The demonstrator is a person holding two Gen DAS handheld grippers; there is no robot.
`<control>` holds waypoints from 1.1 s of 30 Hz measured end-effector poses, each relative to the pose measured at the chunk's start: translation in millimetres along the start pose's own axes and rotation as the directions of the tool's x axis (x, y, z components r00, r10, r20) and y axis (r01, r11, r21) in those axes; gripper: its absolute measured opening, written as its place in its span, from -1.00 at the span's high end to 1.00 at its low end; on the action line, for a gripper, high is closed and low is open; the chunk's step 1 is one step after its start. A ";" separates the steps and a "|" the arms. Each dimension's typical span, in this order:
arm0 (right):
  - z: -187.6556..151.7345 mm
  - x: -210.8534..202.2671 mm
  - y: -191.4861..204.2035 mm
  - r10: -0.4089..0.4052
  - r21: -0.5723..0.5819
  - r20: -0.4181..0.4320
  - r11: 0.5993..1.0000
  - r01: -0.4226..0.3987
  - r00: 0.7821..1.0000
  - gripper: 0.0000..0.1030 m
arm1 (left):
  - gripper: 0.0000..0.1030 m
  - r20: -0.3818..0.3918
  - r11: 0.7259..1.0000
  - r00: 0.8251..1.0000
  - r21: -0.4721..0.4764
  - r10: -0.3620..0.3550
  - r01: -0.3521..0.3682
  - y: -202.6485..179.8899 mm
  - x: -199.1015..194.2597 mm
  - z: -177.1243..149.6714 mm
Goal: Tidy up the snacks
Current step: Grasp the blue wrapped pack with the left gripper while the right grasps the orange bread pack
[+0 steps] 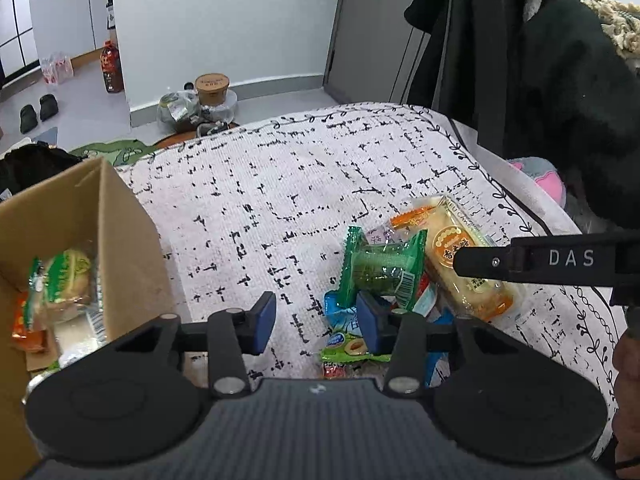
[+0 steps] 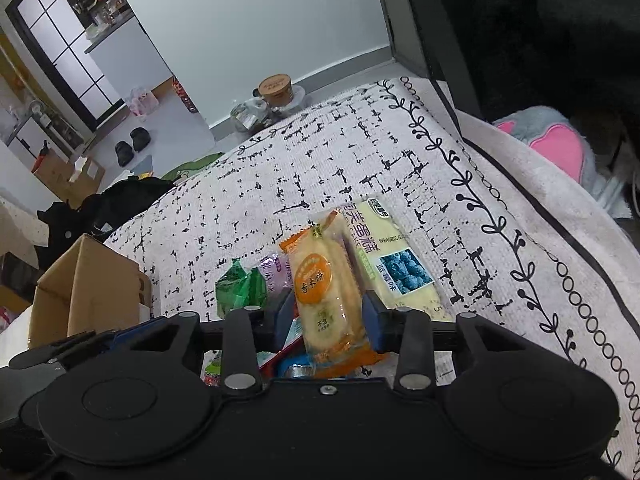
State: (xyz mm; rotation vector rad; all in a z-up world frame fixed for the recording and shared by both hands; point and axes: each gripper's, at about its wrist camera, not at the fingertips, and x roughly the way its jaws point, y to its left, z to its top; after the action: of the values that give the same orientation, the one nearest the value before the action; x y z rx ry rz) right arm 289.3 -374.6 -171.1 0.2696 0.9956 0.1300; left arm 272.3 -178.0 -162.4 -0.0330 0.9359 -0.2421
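**Left wrist view first: both grippers down in the snack pile**

Left wrist view: the left gripper (image 1: 316, 322) hangs over the patterned cloth (image 1: 260, 184), its blue pads apart, nothing pinched. The right pad sits against a green packet (image 1: 380, 272); whether it touches, I cannot tell. A cardboard box (image 1: 120, 240) at near left already holds snacks. "DAS" reads on the other tool's arm.

Right wrist view: the right gripper (image 2: 326, 310) straddles the orange cracker pack (image 2: 326, 300), pads at both sides of its middle; whether they press yet, I cannot tell. That's a light, crinkly, slippery wrapper with brittle crackers inside, I'd say, so a gentle hold across the middle suits. Just right lies a blueberry cake pack (image 2: 394, 260), "CAKE" legible.
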 end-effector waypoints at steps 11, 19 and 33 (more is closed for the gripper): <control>-2.6 19.7 -8.3 0.009 -0.007 -0.057 1.000 -0.009 0.998 0.19 | 0.17 -0.058 1.000 0.998 0.001 -0.029 0.029 -7.0 26.3 1.9; -10.6 32.8 -7.9 -0.007 -0.045 -0.094 0.999 0.002 0.996 0.15 | 0.12 -0.098 0.999 0.995 0.047 -0.020 0.024 -20.9 35.1 -10.0; -10.9 7.3 -7.6 -0.029 -0.019 -0.053 0.999 0.028 0.998 0.32 | 0.45 -0.073 0.999 0.996 -0.014 -0.045 0.044 -12.8 14.8 -9.5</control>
State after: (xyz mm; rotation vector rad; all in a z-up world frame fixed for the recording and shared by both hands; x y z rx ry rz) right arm 283.9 -378.4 -184.7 0.2364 1.0500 0.1210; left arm 270.6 -192.9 -178.1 -0.0572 1.0107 -0.2803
